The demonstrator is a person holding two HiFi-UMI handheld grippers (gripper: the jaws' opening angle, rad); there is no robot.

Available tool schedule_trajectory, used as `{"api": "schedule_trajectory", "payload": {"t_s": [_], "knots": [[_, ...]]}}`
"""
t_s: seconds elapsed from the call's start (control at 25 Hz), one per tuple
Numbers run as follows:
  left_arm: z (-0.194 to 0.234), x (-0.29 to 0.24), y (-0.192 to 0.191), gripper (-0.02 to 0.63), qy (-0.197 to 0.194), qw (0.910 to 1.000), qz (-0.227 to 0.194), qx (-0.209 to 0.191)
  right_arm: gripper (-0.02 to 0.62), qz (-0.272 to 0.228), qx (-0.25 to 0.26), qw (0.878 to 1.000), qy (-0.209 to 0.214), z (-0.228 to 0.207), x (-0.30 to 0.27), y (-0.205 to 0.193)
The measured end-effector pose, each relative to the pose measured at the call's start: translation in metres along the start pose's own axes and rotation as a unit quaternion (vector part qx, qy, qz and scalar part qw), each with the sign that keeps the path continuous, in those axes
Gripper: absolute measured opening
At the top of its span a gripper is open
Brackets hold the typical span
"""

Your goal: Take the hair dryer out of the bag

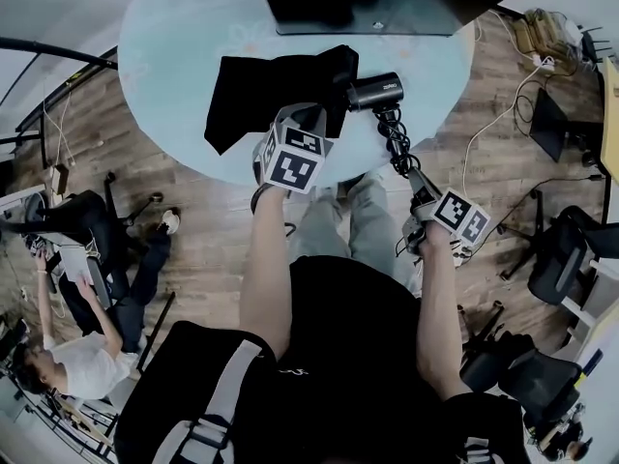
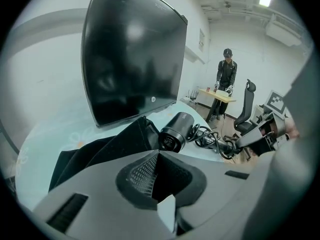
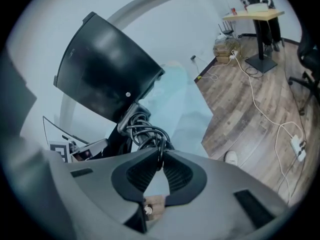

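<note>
The black hair dryer lies on the round pale-blue table, just outside the mouth of the crumpled black bag. Its coiled black cord trails off the table's front edge into my right gripper, which is shut on it. My left gripper is shut at the bag's near edge. No cloth shows between its pads.
A dark monitor stands at the back of the table. Office chairs, white cables and a seated person are around on the wood floor. Another person stands at a far desk.
</note>
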State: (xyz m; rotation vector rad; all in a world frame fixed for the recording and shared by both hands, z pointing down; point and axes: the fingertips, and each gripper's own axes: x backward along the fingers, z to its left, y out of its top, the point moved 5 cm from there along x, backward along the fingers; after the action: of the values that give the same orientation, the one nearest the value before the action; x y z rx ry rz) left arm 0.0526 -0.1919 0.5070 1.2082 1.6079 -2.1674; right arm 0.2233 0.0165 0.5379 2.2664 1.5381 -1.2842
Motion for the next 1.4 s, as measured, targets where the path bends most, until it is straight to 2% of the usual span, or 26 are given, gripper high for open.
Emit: {"api": "schedule_trajectory", "payload": {"t_s": [0.36, 0.64, 0.76, 0.92, 1.12, 1.4], "knots": [[-0.004, 0.01, 0.009, 0.005, 0.025, 0.999, -0.024, 0.027, 0.04, 0.064, 0.043, 0.996, 0.053, 0.041, -0.024, -0.01], [-0.012, 0.029, 0.012, 0.005, 0.055, 0.9966, -0.044, 0.043, 0.044, 0.066, 0.071, 0.993, 0.066, 0.061, -0.052, 0.01], [-0.015, 0.047, 0.012, 0.005, 0.073, 0.9933, -0.068, 0.059, 0.063, 0.071, 0.143, 0.987, 0.032, 0.062, -0.056, 0.007], [-0.023, 0.068, 0.019, 0.005, 0.094, 0.9871, -0.101, 0.081, 0.123, 0.065, 0.253, 0.965, -0.015, 0.058, -0.05, 0.005], [-0.049, 0.087, 0.037, 0.005, 0.108, 0.9817, -0.134, 0.081, 0.115, 0.02, 0.301, 0.954, 0.006, 0.066, -0.026, 0.02], [-0.079, 0.12, 0.068, 0.005, 0.129, 0.9653, -0.205, 0.098, 0.002, -0.112, 0.347, 0.925, 0.102, 0.128, 0.026, 0.067]]}}
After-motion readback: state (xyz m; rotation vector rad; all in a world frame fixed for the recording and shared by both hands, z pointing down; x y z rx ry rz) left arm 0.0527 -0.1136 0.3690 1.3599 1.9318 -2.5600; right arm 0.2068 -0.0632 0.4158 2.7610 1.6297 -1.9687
